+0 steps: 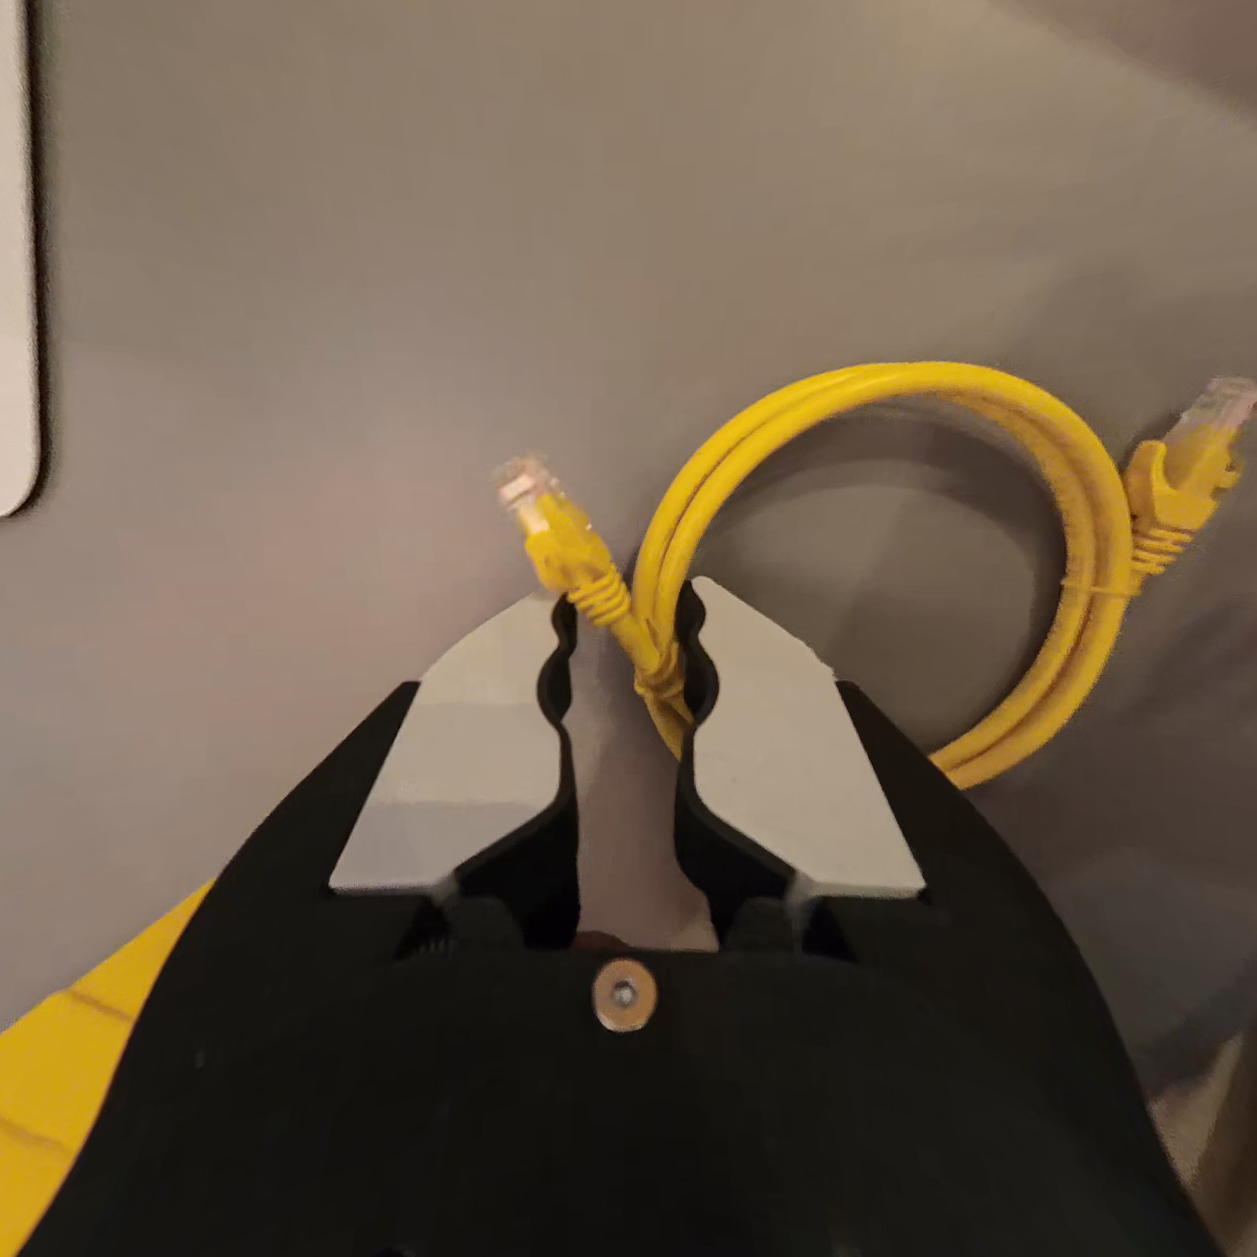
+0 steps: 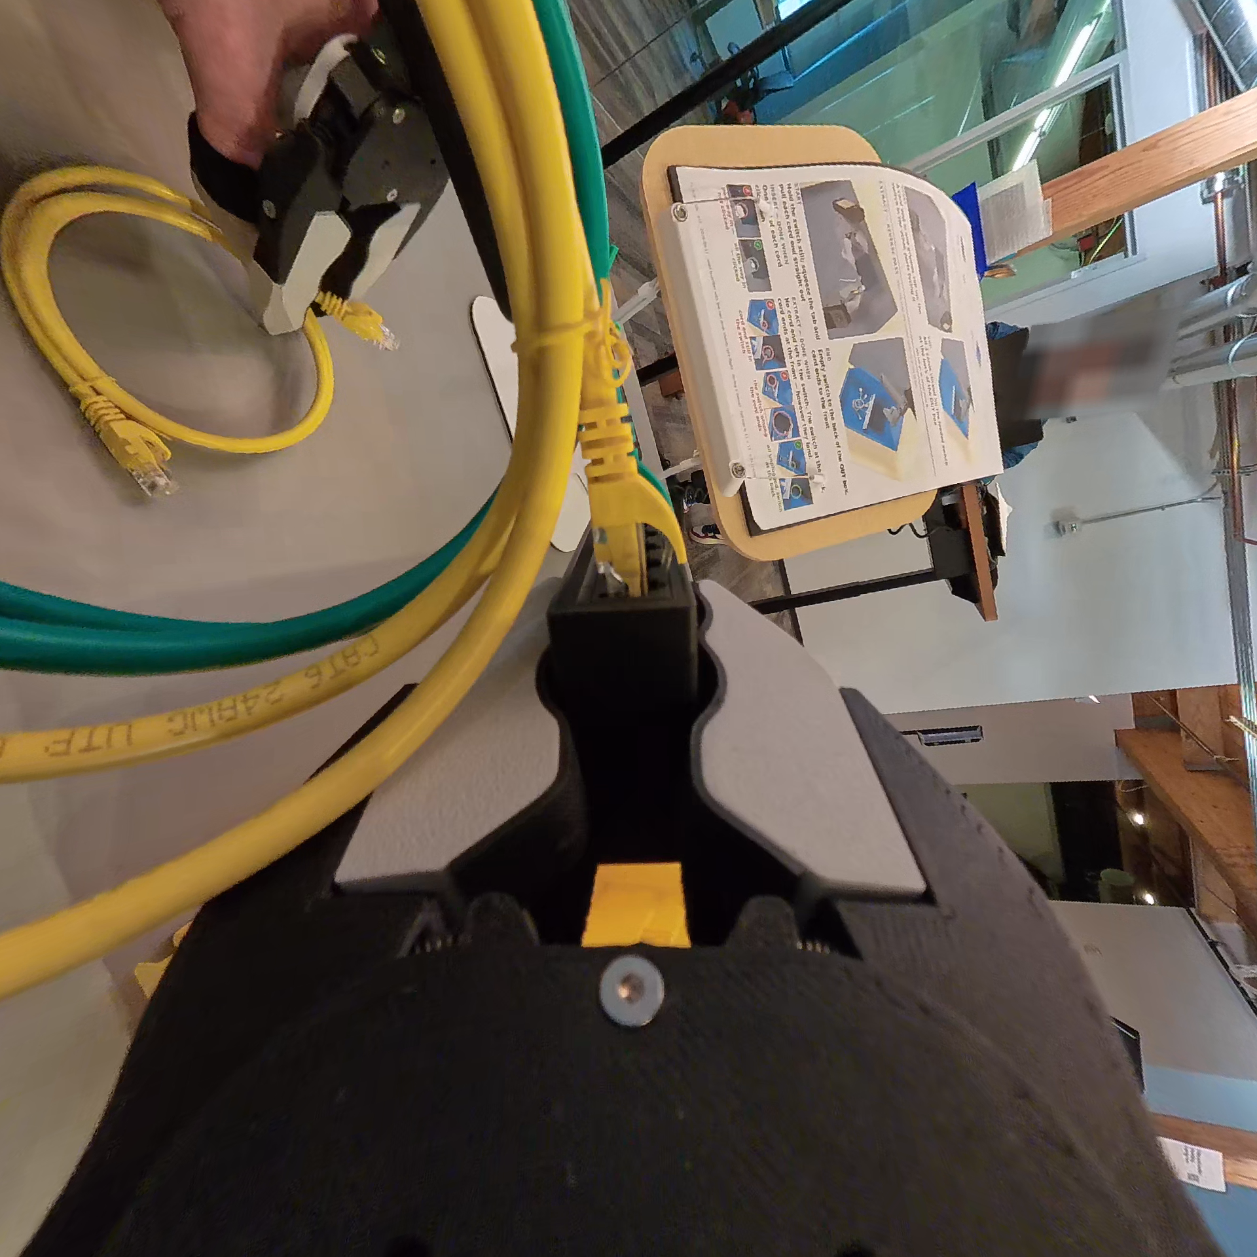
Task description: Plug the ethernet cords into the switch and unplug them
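Observation:
A coiled yellow ethernet cord lies on the grey table. My left gripper is closed around this cord just behind one plug, with the coil strands against the right finger. The cord's other plug lies free at the right. In the right wrist view the left gripper stands tip-down on the coil. My right gripper is shut on the black switch and holds it up. A second yellow cord's plug sits in a switch port. A green cord loops beside it.
A person's hand holds the left gripper. A white rounded object lies at the table's left edge. A wooden board with a printed instruction sheet stands past the table. A room with wooden beams lies beyond. The tips of one gripper are about 30 cm away from the tips of the other. My left gripper is the nearer one to the white rounded object: about 15 cm, against 35 cm. It turns up in the right wrist view as well.

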